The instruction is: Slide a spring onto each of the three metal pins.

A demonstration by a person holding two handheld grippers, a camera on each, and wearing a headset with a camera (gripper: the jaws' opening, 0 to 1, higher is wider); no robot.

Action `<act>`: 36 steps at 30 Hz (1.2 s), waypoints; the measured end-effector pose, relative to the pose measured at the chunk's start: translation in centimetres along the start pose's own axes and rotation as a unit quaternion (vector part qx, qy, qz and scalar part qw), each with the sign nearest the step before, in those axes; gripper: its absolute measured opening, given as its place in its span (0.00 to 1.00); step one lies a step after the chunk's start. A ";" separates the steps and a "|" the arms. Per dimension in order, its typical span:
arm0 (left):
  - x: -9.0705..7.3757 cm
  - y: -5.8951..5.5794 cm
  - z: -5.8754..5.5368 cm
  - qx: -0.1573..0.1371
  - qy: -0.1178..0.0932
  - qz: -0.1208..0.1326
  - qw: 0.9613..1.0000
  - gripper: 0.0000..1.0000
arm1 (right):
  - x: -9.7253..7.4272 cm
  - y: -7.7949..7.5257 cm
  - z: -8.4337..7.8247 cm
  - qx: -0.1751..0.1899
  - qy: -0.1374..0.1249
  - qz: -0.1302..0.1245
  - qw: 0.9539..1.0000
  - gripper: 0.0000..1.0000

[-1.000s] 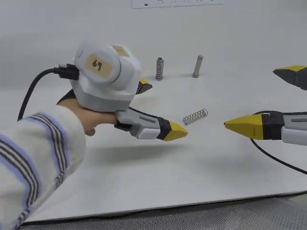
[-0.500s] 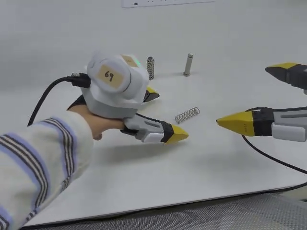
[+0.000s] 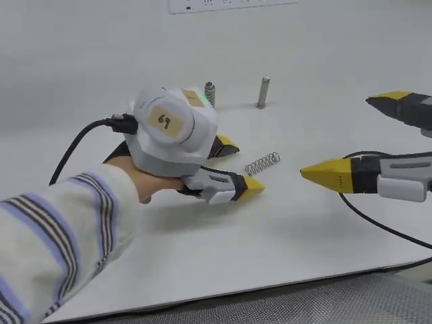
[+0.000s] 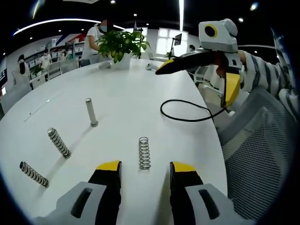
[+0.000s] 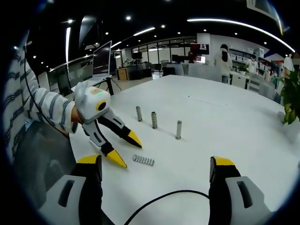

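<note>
A loose spring (image 3: pixel 262 163) (image 4: pixel 144 153) (image 5: pixel 143 160) lies flat on the white table. My left gripper (image 3: pixel 240 167) (image 4: pixel 143 167) is open, low over the table, its yellow tips just short of the spring's near end. A bare metal pin (image 3: pixel 263 92) (image 4: pixel 90 111) (image 5: pixel 178 129) stands upright behind. Two pins with springs on them (image 4: pixel 58 142) (image 4: pixel 33 173) stand to its left; one of them (image 3: pixel 210 93) peeks out behind the left gripper. My right gripper (image 3: pixel 347 138) (image 5: pixel 157 164) hangs wide open to the right of the spring, holding nothing.
A black cable (image 4: pixel 187 110) (image 3: pixel 378 219) loops on the table below the right gripper. The table's front edge (image 3: pixel 270 283) is close to me. A potted plant (image 4: pixel 123 43) stands at the far end, and people stand beyond it.
The left gripper has crept nearer to the loose spring and tilted lower, so both yellow tips now show. The right gripper has stayed roughly in place. The camera has shifted.
</note>
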State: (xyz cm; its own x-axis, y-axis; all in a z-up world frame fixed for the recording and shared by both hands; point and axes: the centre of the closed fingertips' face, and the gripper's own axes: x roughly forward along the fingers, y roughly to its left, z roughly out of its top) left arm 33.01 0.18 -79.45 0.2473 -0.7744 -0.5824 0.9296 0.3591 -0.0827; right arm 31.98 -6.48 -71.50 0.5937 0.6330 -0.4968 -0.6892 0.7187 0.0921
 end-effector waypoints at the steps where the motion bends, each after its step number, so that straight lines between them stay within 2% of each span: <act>1: 0.1 0.0 0.0 -0.001 0.001 0.000 1.000 0.33 | 0.0 0.1 -0.1 0.001 0.000 0.002 1.000 0.94; 12: 0.6 0.2 -0.3 0.003 0.008 0.000 1.000 0.17 | 0.2 0.6 0.0 0.004 -0.003 0.009 1.000 0.92; 20: 1.1 0.3 -0.3 0.017 0.010 0.000 1.000 0.11 | 0.0 0.5 0.2 0.003 -0.003 0.008 1.000 0.92; 25: 1.2 0.4 -0.2 0.029 0.011 0.009 0.999 0.04 | -0.1 0.1 0.1 0.004 -0.002 0.008 1.000 0.91; 36: 1.4 0.5 -0.3 0.033 0.017 0.005 0.999 0.03 | -0.2 -0.3 0.0 0.002 0.000 0.006 1.000 0.91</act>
State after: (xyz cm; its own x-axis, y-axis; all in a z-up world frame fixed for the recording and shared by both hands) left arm 33.76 -0.59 -80.53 0.2485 -0.7519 -0.6107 0.9435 0.3306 -0.0231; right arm 32.07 -6.87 -71.42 0.5857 0.6417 -0.4951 -0.6943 0.7124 0.1020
